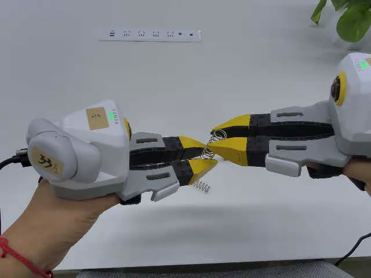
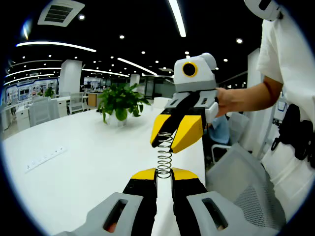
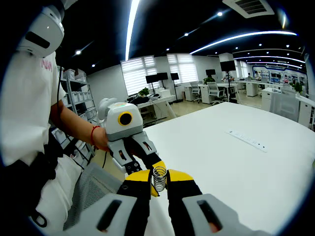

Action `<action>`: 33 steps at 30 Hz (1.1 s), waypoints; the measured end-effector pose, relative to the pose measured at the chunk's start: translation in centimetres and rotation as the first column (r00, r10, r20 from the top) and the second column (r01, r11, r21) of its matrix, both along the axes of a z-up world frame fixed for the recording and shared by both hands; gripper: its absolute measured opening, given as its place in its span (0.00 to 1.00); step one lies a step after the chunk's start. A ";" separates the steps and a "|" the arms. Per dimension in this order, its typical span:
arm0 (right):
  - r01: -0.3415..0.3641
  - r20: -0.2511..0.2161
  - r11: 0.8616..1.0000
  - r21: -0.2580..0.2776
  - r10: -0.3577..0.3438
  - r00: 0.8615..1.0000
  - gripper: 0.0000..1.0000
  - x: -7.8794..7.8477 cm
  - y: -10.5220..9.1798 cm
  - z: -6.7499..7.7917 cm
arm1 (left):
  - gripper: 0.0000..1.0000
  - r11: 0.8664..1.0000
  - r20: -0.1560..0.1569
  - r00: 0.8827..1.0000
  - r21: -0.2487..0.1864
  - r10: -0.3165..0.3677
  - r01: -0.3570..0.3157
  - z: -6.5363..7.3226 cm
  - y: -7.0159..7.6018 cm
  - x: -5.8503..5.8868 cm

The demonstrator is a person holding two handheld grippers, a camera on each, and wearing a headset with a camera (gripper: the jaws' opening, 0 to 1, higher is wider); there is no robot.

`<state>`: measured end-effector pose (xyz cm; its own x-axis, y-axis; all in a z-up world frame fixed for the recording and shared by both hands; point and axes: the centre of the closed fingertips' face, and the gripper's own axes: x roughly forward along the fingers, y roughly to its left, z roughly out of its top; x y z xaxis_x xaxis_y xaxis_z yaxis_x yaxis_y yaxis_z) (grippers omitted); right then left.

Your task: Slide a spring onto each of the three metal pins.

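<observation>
**Two grippers share one spring above the bench**

Head view: at mid-frame the left gripper (image 1: 208, 156) and right gripper (image 1: 211, 138) meet tip to tip over the white table (image 1: 261, 75), a thin wire spring (image 1: 206, 152) caught between them. A loose spring (image 1: 201, 186) lies on the table just below. A power strip (image 1: 149, 35) at the top edge and a plant (image 1: 348, 17) in the upper right corner sit well apart from the work.

Left gripper view: its jaws press nearly together on the spring's near end, and the right gripper's jaws nip the far end.

Right gripper view: the coil shows end-on at bottom centre, pinched between that gripper's tips. Whether a pin runs inside is too small to tell.

The spring looks light, bendy and apt to flick away, so it is best held gently by its end coils. Only the crowded jaws stand in the way.
</observation>
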<state>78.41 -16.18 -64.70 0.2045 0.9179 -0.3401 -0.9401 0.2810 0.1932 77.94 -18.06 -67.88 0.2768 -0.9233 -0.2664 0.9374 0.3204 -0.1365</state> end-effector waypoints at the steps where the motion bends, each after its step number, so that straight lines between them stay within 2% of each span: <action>1: -0.003 0.000 1.000 -0.004 0.003 1.000 0.15 0.0 -0.1 -0.1 | 0.10 1.000 0.000 1.000 0.000 0.000 0.000 0.0 0.0 0.0; 4: -0.022 0.005 0.999 -0.031 0.022 1.000 0.17 0.0 -0.3 -0.2 | 0.10 1.000 0.001 1.000 0.000 -0.001 0.001 0.0 0.0 0.0; 7: -0.069 0.022 0.994 -0.083 0.072 0.997 0.20 -0.2 -0.5 -0.1 | 0.10 1.000 0.004 1.000 0.003 -0.006 0.006 0.0 0.0 -0.1; 9: -0.114 0.034 0.985 -0.131 0.119 0.992 0.22 -0.2 -0.7 0.0 | 0.10 1.000 0.003 1.000 0.003 -0.008 0.008 -0.1 0.0 -0.2; 12: -0.180 0.045 0.959 -0.219 0.194 0.980 0.24 -0.1 -1.0 0.0 | 0.10 1.000 0.003 1.000 0.003 -0.010 0.010 -0.1 0.0 -0.2; 15: -0.264 0.050 0.914 -0.308 0.293 0.955 0.26 -0.4 -1.1 -0.2 | 0.10 1.000 0.006 1.000 0.008 -0.014 0.014 -0.2 0.0 -0.3; 16: -0.296 0.054 0.889 -0.350 0.334 0.941 0.26 -0.5 -1.1 -0.3 | 0.10 1.000 0.006 1.000 0.008 -0.015 0.015 -0.3 0.0 -0.3; 17: -0.315 0.052 0.871 -0.376 0.360 0.932 0.26 -0.6 -1.1 -0.4 | 0.10 1.000 0.006 1.000 0.007 -0.016 0.016 -0.3 0.0 -0.3; 18: -0.344 0.048 0.848 -0.404 0.395 0.917 0.26 -0.8 -0.9 -0.5 | 0.10 1.000 0.006 1.000 0.008 -0.018 0.018 -0.4 0.1 -0.4; 22: -0.415 0.032 0.780 -0.469 0.484 0.874 0.26 -1.2 -0.2 -0.6 | 0.10 1.000 0.006 1.000 0.009 -0.022 0.022 -0.5 0.1 -0.5; 23: -0.434 0.030 0.752 -0.495 0.514 0.857 0.26 -1.2 -0.2 -1.2 | 0.10 1.000 0.007 1.000 0.009 -0.023 0.023 -0.6 0.1 -0.6; 24: -0.448 0.023 0.736 -0.508 0.532 0.847 0.26 -1.3 -0.1 -1.3 | 0.10 1.000 0.006 1.000 0.008 -0.024 0.024 -0.6 0.1 -0.6; 25: -0.462 0.018 0.713 -0.526 0.553 0.833 0.25 -1.4 0.1 -1.4 | 0.10 1.000 0.007 1.000 0.008 -0.025 0.025 -0.6 0.1 -0.6; 29: -0.506 -0.007 0.654 -0.563 0.608 0.794 0.22 -1.9 0.6 -1.7 | 0.10 1.000 0.007 1.000 0.007 -0.026 0.025 -0.6 0.1 -0.7; 31: -0.526 -0.023 0.612 -0.590 0.639 0.769 0.20 -2.1 0.6 -2.0 | 0.10 1.000 0.007 1.000 0.004 -0.024 0.024 -0.6 0.2 -0.6; 32: -0.528 -0.026 0.601 -0.600 0.645 0.764 0.20 -2.1 0.7 -2.1 | 0.10 1.000 0.007 1.000 0.003 -0.022 0.022 -0.6 0.3 -0.6; 33: -0.534 -0.032 0.581 -0.614 0.658 0.753 0.19 -2.0 0.7 -2.4 | 0.10 1.000 0.007 1.000 0.001 -0.021 0.021 -0.6 0.3 -0.6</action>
